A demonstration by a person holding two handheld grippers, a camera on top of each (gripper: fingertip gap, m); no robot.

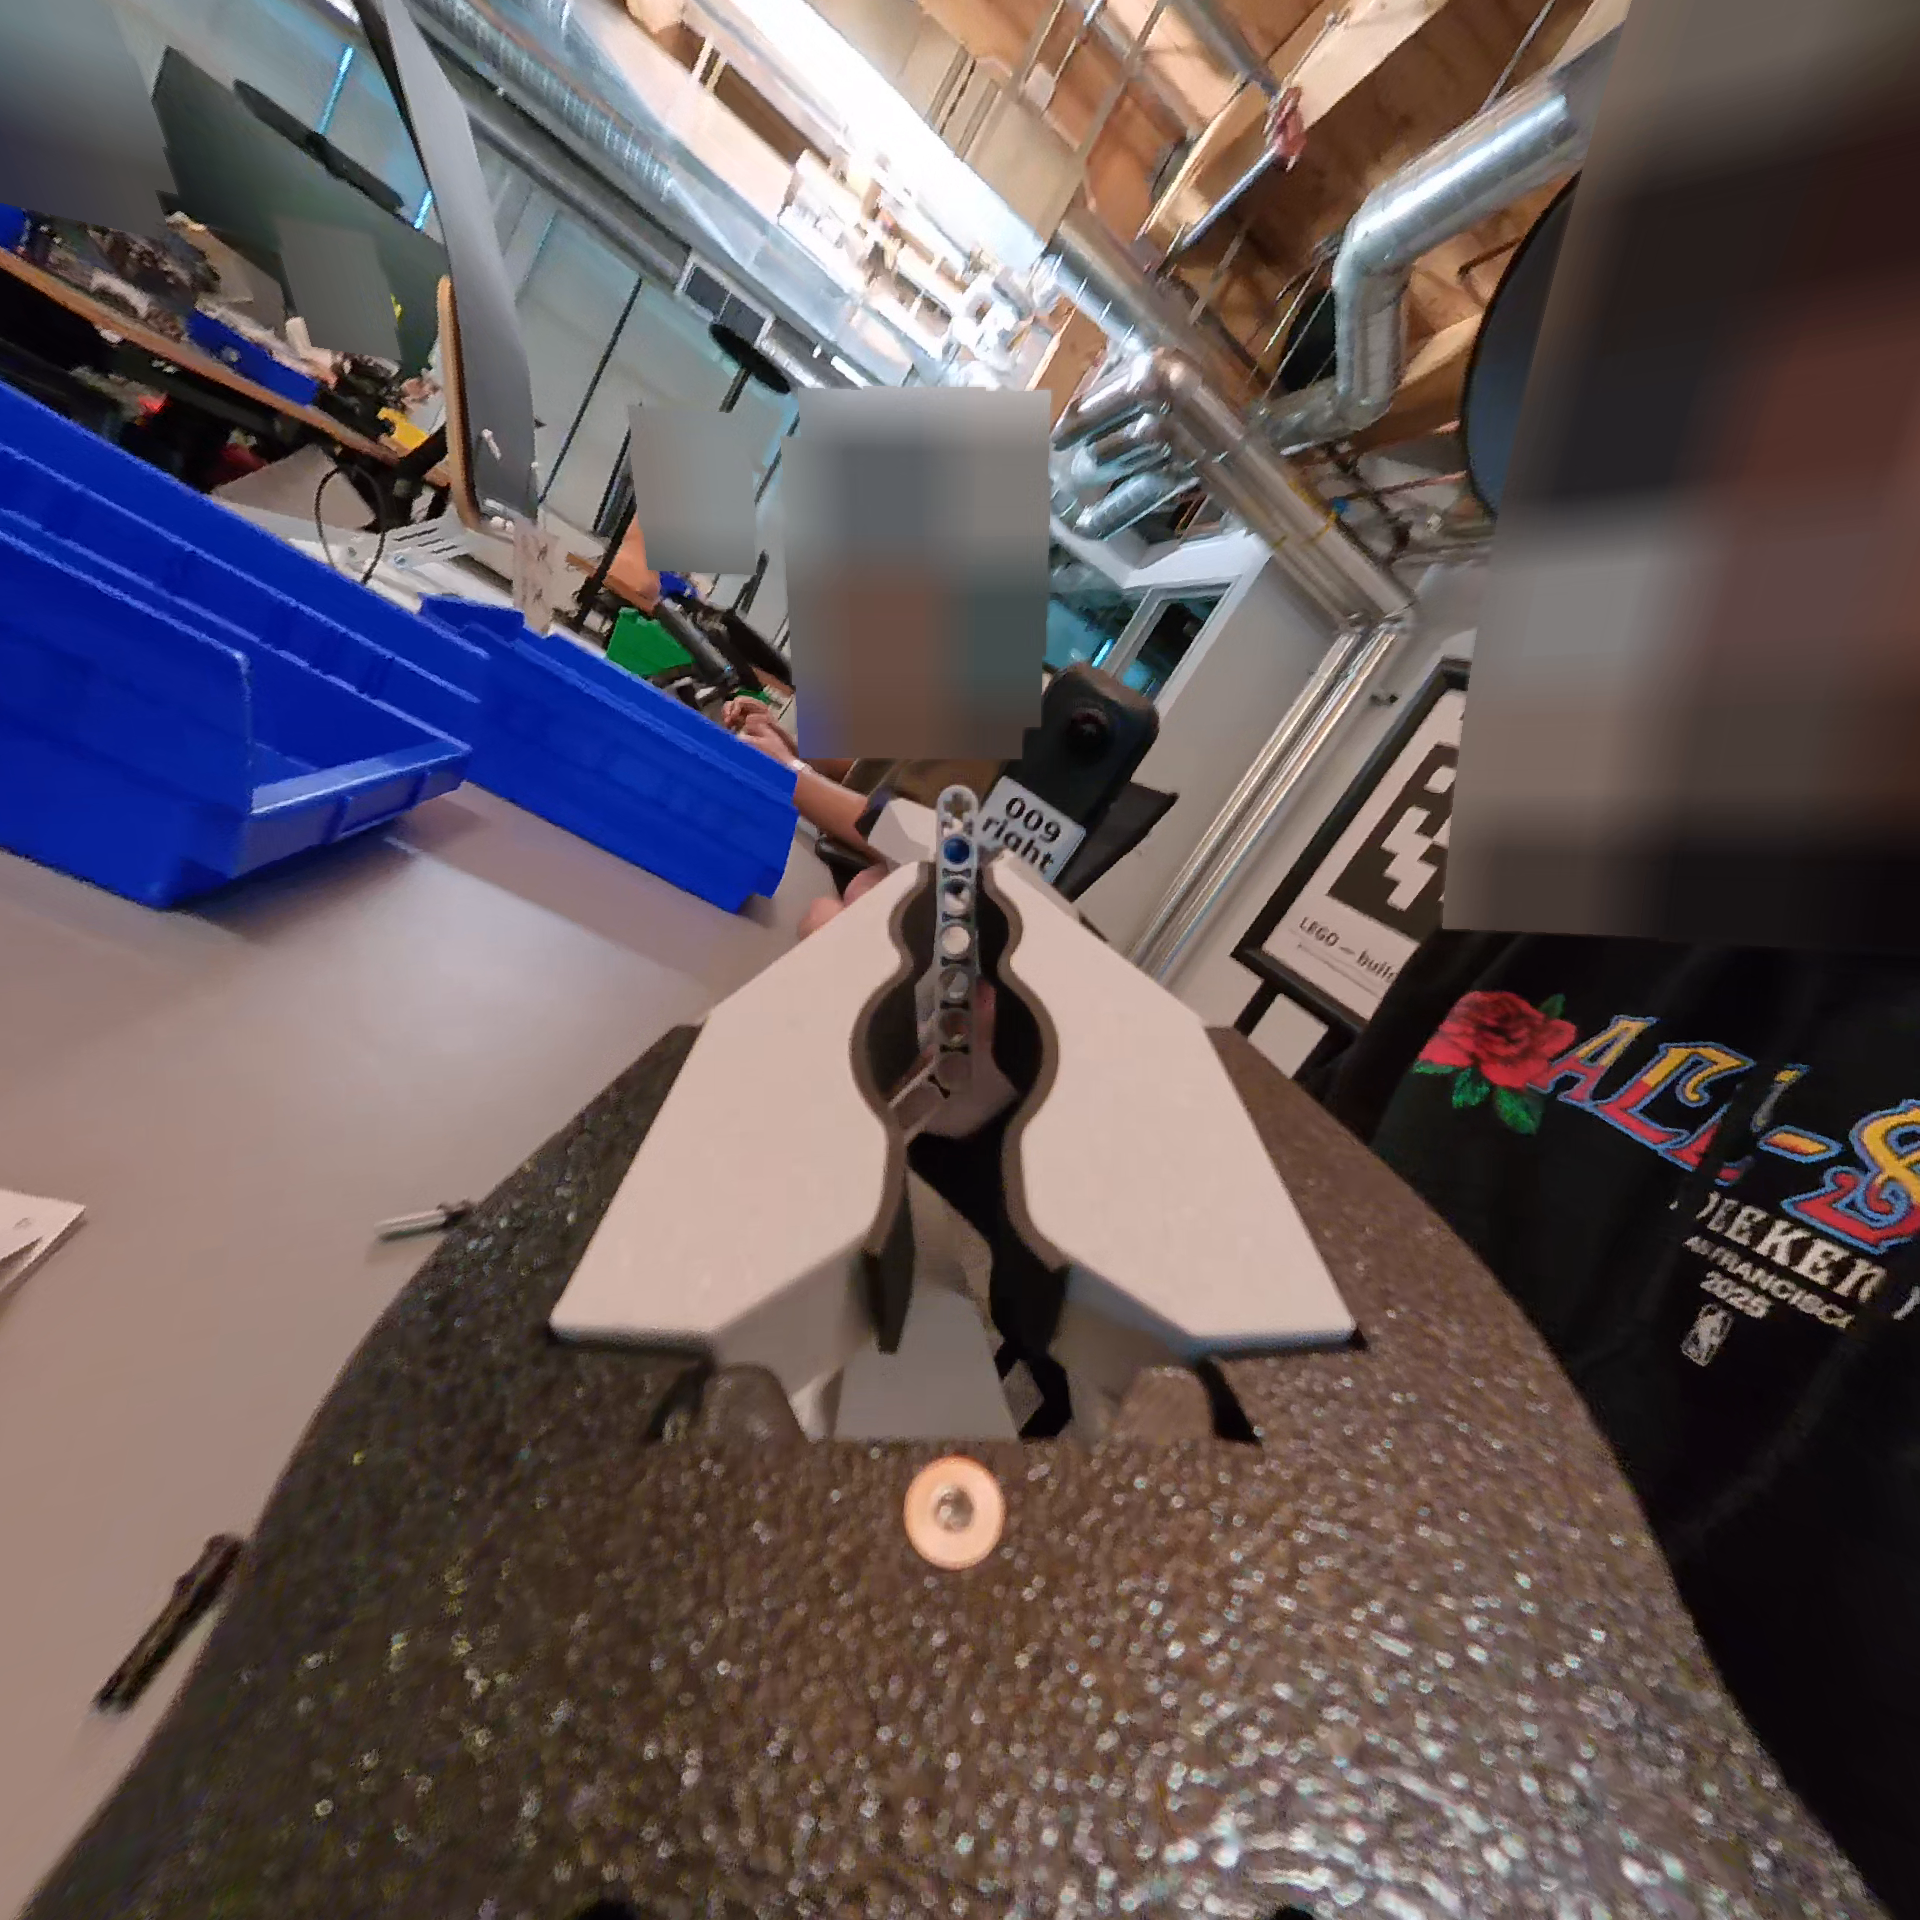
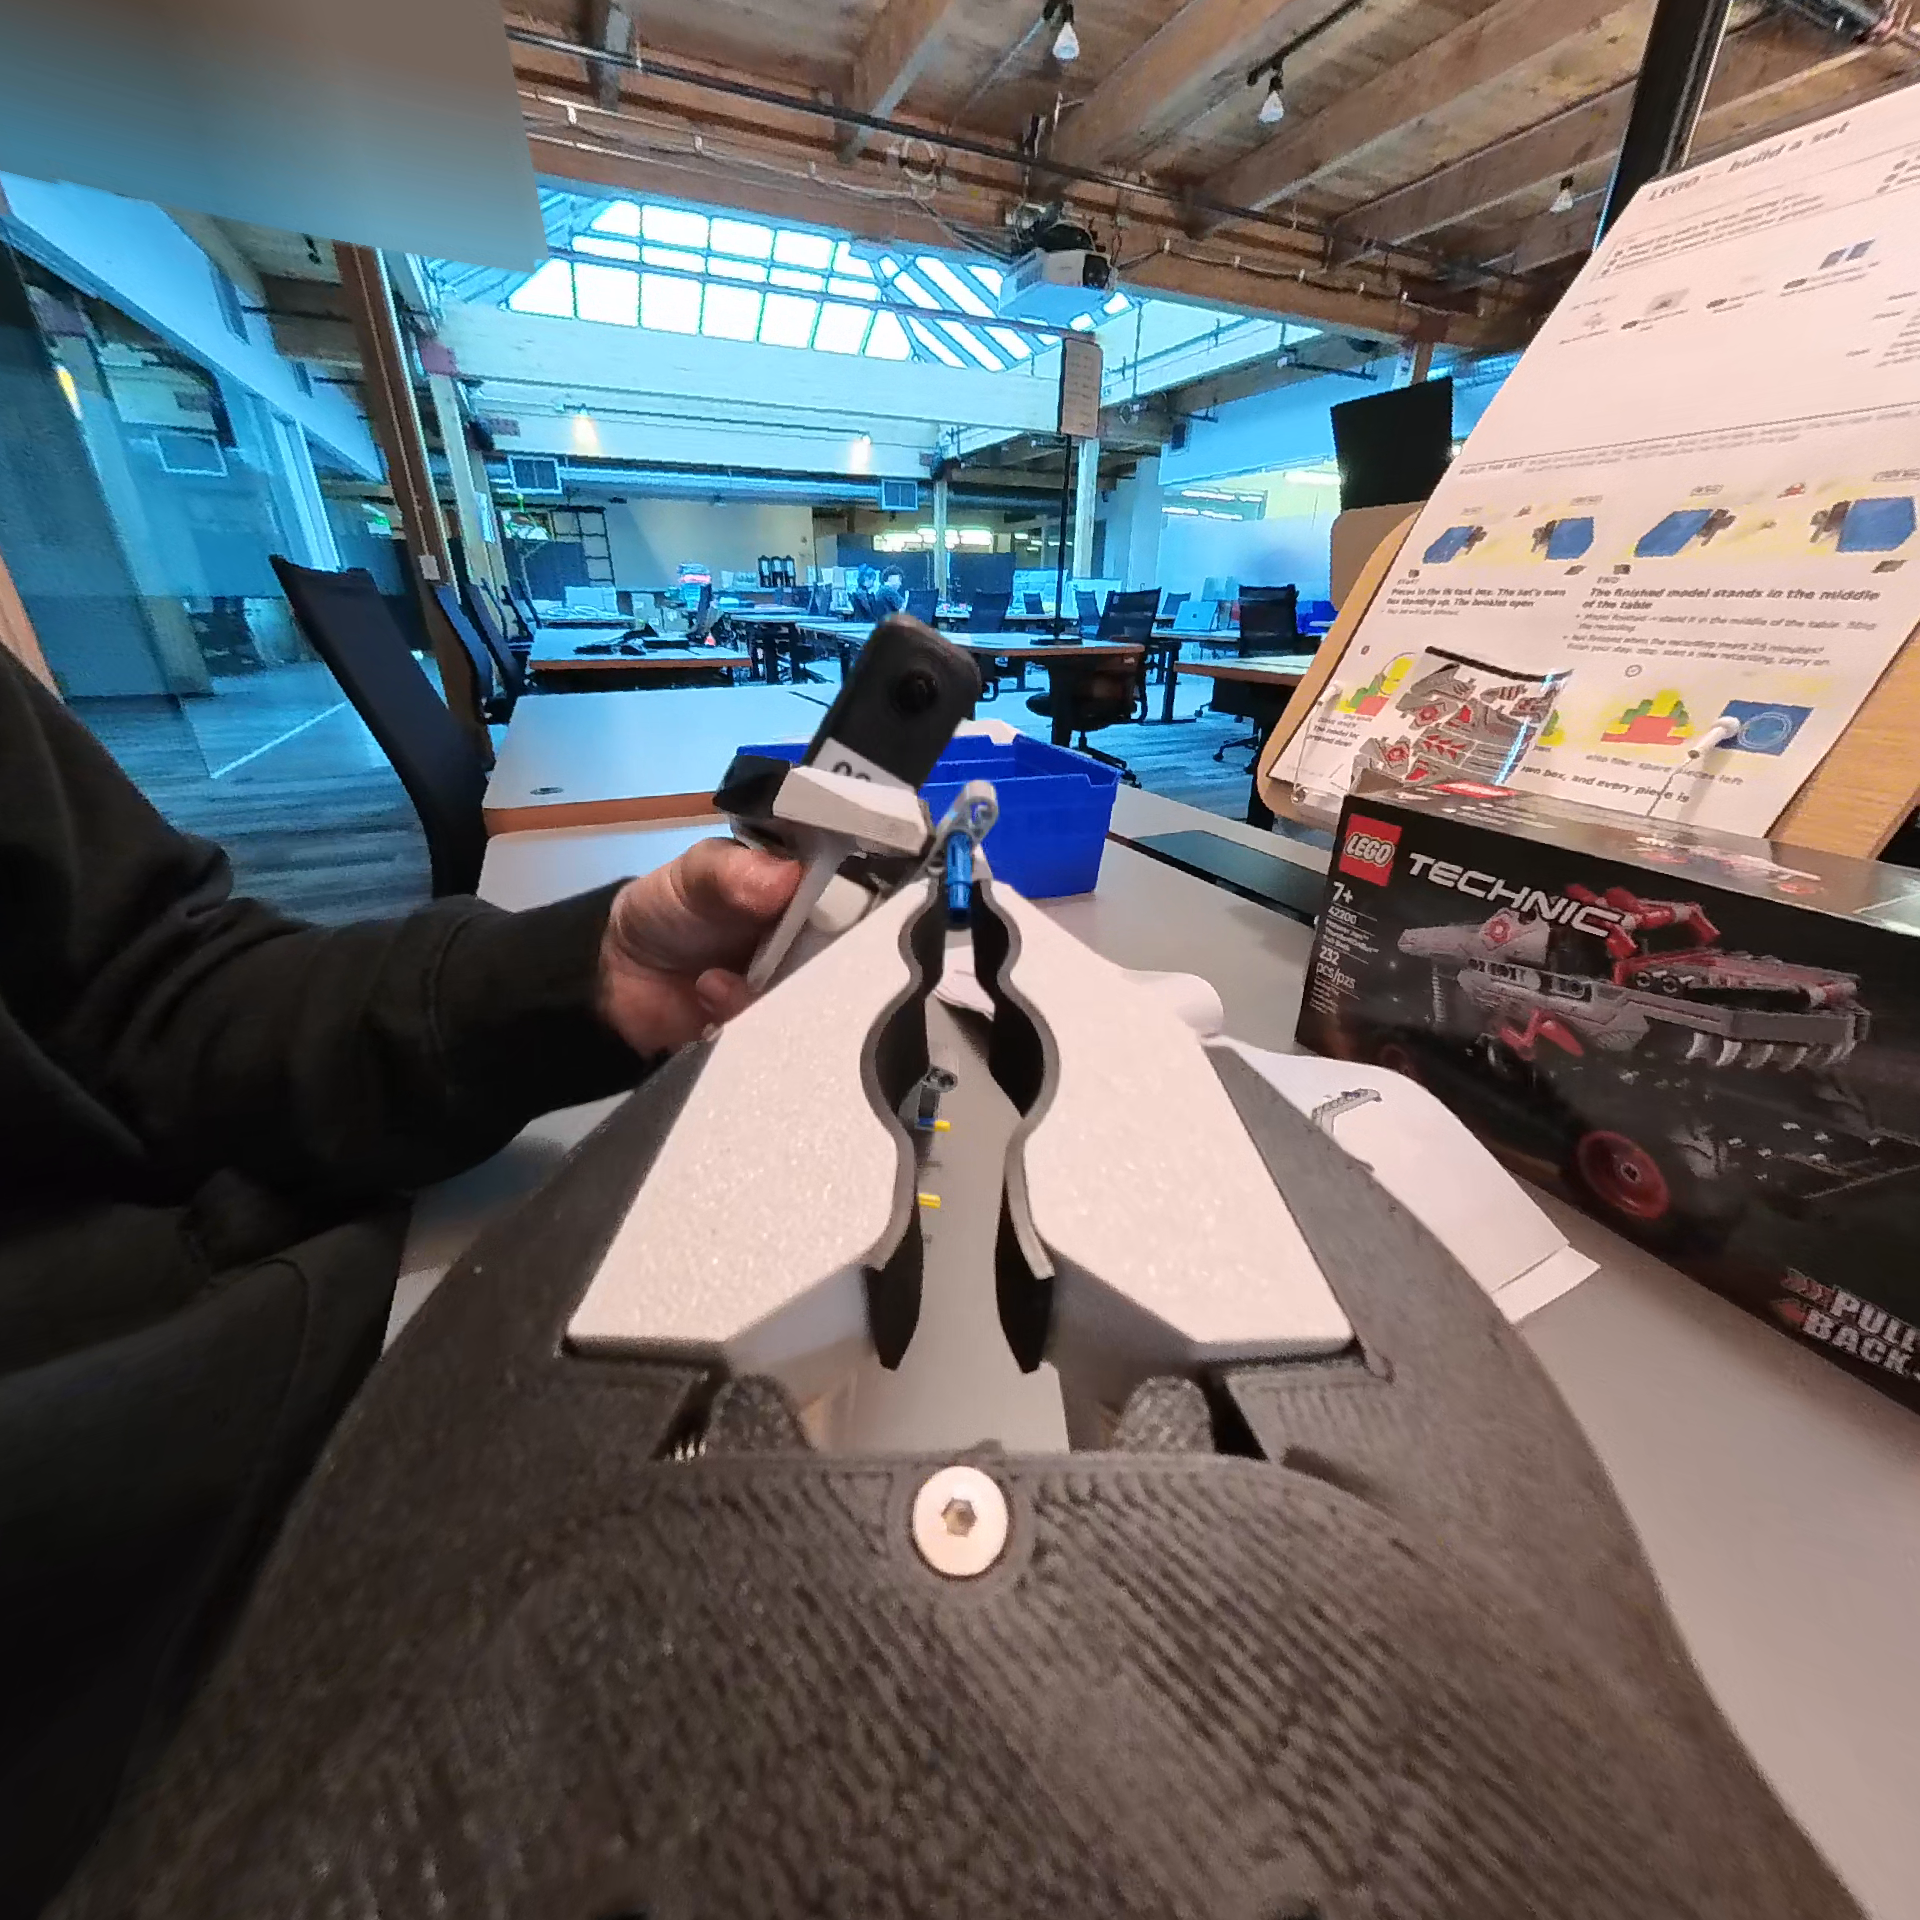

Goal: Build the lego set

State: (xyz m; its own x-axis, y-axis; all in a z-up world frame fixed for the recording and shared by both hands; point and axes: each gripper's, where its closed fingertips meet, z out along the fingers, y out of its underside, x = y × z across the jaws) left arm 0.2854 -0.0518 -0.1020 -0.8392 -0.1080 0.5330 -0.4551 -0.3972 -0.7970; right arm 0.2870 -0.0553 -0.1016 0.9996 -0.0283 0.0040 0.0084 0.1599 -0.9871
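From the left wrist view, the left gripper (image 1: 957,883) has its fingers clamped on a grey holed beam (image 1: 954,935) that pokes out at twelve o'clock, a blue pin (image 1: 957,852) seated near its top end. Blue bins (image 1: 260,748) sit on the grey surface (image 1: 312,1091) at ten o'clock, and a small grey pin (image 1: 421,1218) lies loose at nine.

From the right wrist view, the right gripper (image 2: 961,904) pinches that blue pin (image 2: 957,868) at its fingertips, meeting the beam (image 2: 971,810) at twelve o'clock. A hand (image 2: 691,935) at ten o'clock holds the other gripper. The set's box (image 2: 1621,1039) stands at three o'clock, with a blue bin (image 2: 1039,810) behind the tips.
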